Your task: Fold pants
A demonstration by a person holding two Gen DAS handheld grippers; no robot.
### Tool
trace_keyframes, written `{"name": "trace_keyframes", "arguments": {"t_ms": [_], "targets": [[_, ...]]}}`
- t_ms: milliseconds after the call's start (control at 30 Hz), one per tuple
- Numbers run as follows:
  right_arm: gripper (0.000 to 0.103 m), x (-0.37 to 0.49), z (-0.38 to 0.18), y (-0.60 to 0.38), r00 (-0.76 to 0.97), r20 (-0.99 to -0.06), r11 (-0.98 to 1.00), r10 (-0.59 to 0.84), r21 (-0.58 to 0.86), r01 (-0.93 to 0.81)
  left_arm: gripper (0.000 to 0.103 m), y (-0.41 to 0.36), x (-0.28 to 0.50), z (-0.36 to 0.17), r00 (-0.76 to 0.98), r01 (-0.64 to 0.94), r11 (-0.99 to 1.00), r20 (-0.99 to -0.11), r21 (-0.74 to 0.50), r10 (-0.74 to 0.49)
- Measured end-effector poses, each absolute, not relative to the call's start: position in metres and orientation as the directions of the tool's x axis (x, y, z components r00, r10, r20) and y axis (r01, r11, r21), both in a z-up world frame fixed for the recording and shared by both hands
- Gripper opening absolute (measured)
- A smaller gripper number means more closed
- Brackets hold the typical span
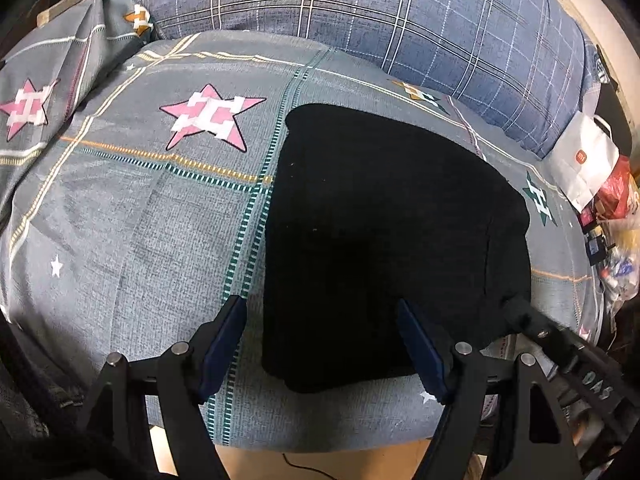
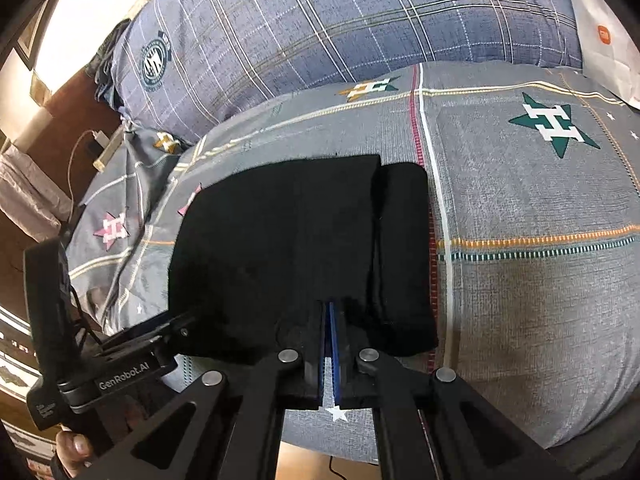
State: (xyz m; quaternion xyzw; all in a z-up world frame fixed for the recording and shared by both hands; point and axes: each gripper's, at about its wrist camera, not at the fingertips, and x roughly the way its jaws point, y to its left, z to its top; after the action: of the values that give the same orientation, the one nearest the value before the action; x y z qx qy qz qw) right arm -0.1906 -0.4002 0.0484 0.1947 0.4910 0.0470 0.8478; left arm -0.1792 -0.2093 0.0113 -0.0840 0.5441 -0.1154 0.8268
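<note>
Black pants (image 1: 380,220) lie folded into a squat block on the grey star-print bedsheet (image 1: 140,220). My left gripper (image 1: 320,302) is open, its blue pads spread over the block's near left corner without touching the cloth. In the right wrist view the same pants (image 2: 288,248) show a folded strip along their right side. My right gripper (image 2: 330,304) is shut at the near edge of the pants, with a small pucker of black cloth at its tips. In the left wrist view, that right gripper (image 1: 516,312) reaches in at the near right corner of the pants.
A blue plaid duvet (image 1: 360,12) is bunched along the far side of the bed. A white paper bag (image 1: 580,160) and loose packets (image 1: 616,200) sit at the right. The near bed edge drops to a brown floor (image 1: 320,464). A charger and cable (image 2: 96,138) lie at far left.
</note>
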Motion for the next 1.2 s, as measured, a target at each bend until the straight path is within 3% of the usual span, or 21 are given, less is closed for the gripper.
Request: {"name": "trace_keyframes", "arguments": {"t_ms": [233, 367, 433, 467, 500, 600, 767, 867, 1200], "targets": [[0.004, -0.196, 0.039, -0.402, 0.529, -0.797, 0.910, 0.292, 0.402, 0.103, 0.081, -0.207, -0.182, 0.012, 0.386, 0.093, 0.957, -0.877, -0.273, -0.288], [0.006, -0.206, 0.066, -0.415, 0.618, -0.720, 0.889, 0.316, 0.452, 0.072, 0.081, -0.191, -0.191, 0.039, 0.537, 0.066, 0.954, -0.795, -0.293, -0.281], [0.032, -0.210, 0.078, -0.422, 0.669, -0.694, 0.897, 0.267, 0.433, 0.091, 0.082, -0.187, -0.189, 0.041, 0.561, 0.043, 0.958, -0.787, -0.283, -0.258], [0.078, -0.209, 0.080, -0.426, 0.680, -0.693, 0.897, 0.241, 0.426, 0.116, 0.082, -0.186, -0.185, 0.035, 0.540, 0.028, 0.959, -0.803, -0.283, -0.252], [0.094, -0.206, 0.079, -0.430, 0.678, -0.701, 0.896, 0.221, 0.420, 0.142, 0.082, -0.188, -0.179, 0.027, 0.504, 0.020, 0.956, -0.823, -0.293, -0.263], [0.094, -0.198, 0.074, -0.431, 0.670, -0.715, 0.896, 0.201, 0.410, 0.168, 0.082, -0.193, -0.171, 0.009, 0.413, 0.016, 0.935, -0.849, -0.355, -0.330], [0.093, -0.191, 0.052, -0.432, 0.593, -0.781, 0.890, 0.196, 0.396, 0.228, 0.082, -0.207, -0.176, 0.015, 0.458, 0.065, 0.963, -0.850, -0.261, -0.261], [0.093, -0.193, 0.039, -0.438, 0.567, -0.787, 0.861, 0.243, 0.444, 0.247, 0.082, -0.211, -0.178, 0.016, 0.475, 0.082, 0.971, -0.848, -0.223, -0.234], [0.090, -0.196, 0.034, -0.425, 0.547, -0.809, 0.892, 0.215, 0.391, 0.228, 0.082, -0.207, -0.183, 0.028, 0.535, 0.093, 0.985, -0.828, -0.145, -0.172]]}}
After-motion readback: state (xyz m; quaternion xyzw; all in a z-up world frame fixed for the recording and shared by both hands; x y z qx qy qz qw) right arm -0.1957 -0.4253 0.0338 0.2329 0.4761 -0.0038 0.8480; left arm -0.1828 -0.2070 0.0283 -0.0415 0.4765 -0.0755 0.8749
